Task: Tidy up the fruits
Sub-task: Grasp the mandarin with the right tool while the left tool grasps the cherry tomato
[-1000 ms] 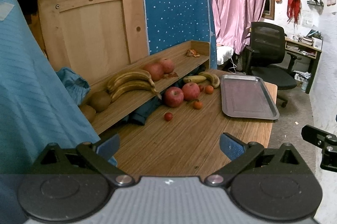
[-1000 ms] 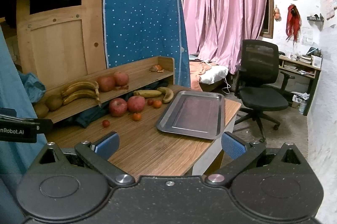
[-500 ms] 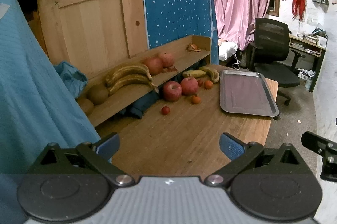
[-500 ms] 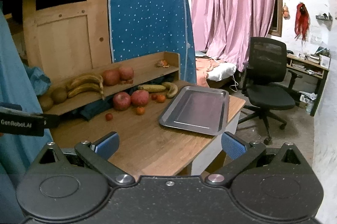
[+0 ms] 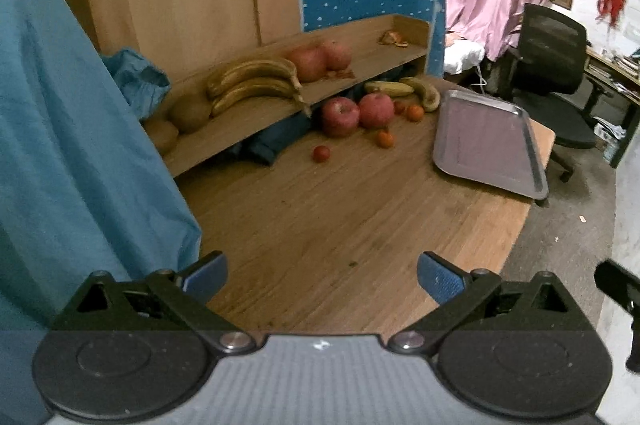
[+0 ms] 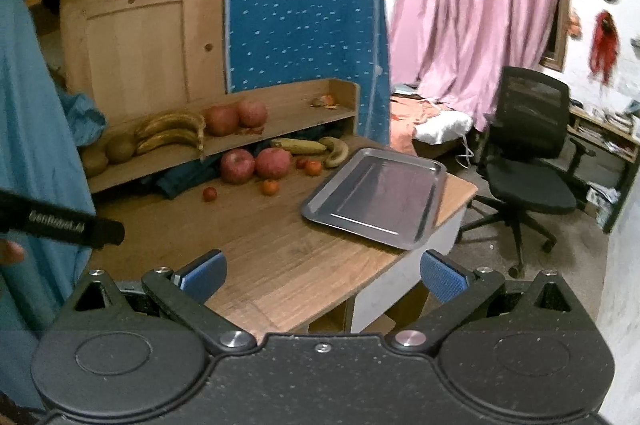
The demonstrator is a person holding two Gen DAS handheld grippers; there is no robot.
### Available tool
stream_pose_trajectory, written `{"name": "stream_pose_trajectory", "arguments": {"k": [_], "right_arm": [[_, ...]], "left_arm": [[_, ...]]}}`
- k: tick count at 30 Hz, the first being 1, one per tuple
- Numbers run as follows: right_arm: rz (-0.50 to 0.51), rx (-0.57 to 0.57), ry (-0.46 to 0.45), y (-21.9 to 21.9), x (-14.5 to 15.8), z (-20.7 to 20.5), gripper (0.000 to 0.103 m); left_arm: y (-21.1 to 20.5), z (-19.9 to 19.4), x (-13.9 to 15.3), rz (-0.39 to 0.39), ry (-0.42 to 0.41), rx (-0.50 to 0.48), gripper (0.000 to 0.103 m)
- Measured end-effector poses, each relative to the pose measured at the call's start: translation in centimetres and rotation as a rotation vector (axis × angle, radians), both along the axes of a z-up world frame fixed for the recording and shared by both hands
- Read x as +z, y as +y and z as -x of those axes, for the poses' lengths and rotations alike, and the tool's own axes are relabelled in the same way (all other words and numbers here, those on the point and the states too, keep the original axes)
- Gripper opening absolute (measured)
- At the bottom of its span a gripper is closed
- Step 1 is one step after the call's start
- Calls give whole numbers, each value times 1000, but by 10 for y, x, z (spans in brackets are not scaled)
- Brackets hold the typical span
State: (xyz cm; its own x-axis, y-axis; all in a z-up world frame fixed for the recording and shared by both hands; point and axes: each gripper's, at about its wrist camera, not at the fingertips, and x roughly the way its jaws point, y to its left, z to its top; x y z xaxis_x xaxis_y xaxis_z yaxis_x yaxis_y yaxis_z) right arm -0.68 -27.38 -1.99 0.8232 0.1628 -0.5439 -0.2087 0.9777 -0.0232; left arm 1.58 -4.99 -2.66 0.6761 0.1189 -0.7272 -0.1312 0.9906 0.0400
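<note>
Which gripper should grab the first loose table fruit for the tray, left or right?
Probably left. The left gripper is open over the table, with the small red fruit nearly straight ahead. The right gripper, also open, hangs at the table's edge, nearer the tray.

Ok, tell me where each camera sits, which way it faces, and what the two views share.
Left wrist: on the left tool, looking forward over the wooden table at the fruit; its open blue pads show.
Right wrist: on the right tool, further right, facing the metal tray and office chair; the left tool's black body shows at left.
Shared: the tray, the two apples, the shelf bananas.
</note>
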Motion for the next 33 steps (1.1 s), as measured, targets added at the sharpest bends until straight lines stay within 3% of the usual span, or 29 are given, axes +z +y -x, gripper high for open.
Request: {"name": "stream_pose_trajectory", "arguments": {"k": [7,16,22,33], "right_arm": [[60,100,16,11,-11,-50,102],[145,289,85,39,-30,-172,102],[150,331,133,60,-42,-239,102],[199,460,193,96,-81,-302,99]], "left_arm": [[15,-55,-6,1,18,83,103],[37,-148,-49,22,25,181,103],[52,-198,-65,24,51,218,103],[72,-239,-88,17,79,250,103]]}}
